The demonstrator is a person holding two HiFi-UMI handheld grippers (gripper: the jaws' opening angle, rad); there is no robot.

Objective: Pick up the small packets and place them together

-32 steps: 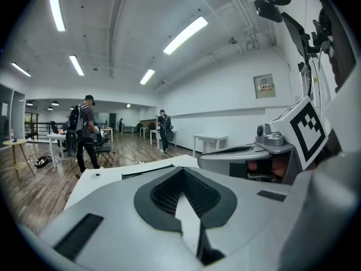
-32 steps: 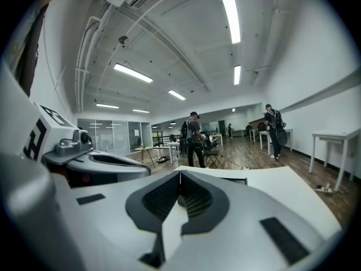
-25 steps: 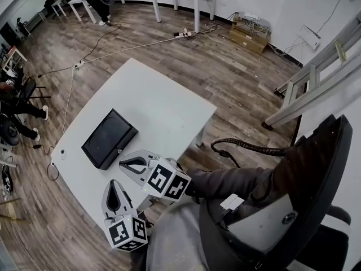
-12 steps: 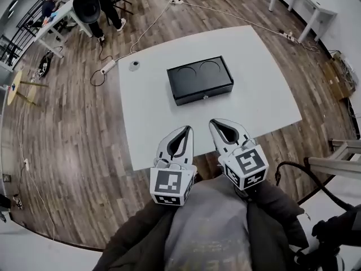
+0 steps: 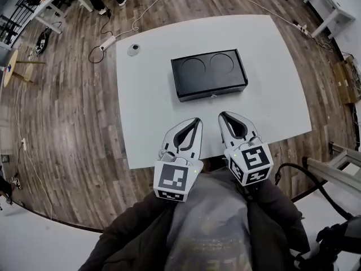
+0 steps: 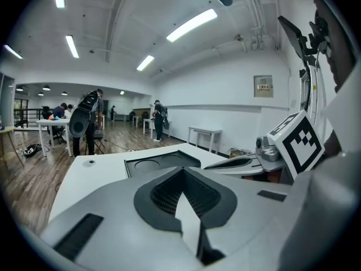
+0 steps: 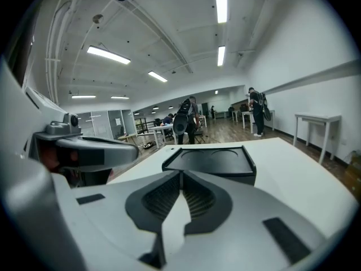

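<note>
No small packets show in any view. A black box (image 5: 209,74) with two round recesses in its top lies on the white table (image 5: 152,123); it also shows ahead in the left gripper view (image 6: 161,162) and the right gripper view (image 7: 211,158). My left gripper (image 5: 196,120) (image 6: 181,171) is shut and empty over the table's near edge. My right gripper (image 5: 223,115) (image 7: 180,174) sits beside it, also shut on nothing. Both point at the box and stop short of it.
A small round disc (image 5: 133,49) lies near the table's far left corner. On the wood floor a power strip (image 5: 108,41) and cables run behind the table. Other white tables (image 5: 327,4) stand at the right, and people stand at desks far off.
The head view has swung round, so the table now lies straight ahead instead of off to the left. Both grippers stay shut, side by side, slightly farther over the near edge.
</note>
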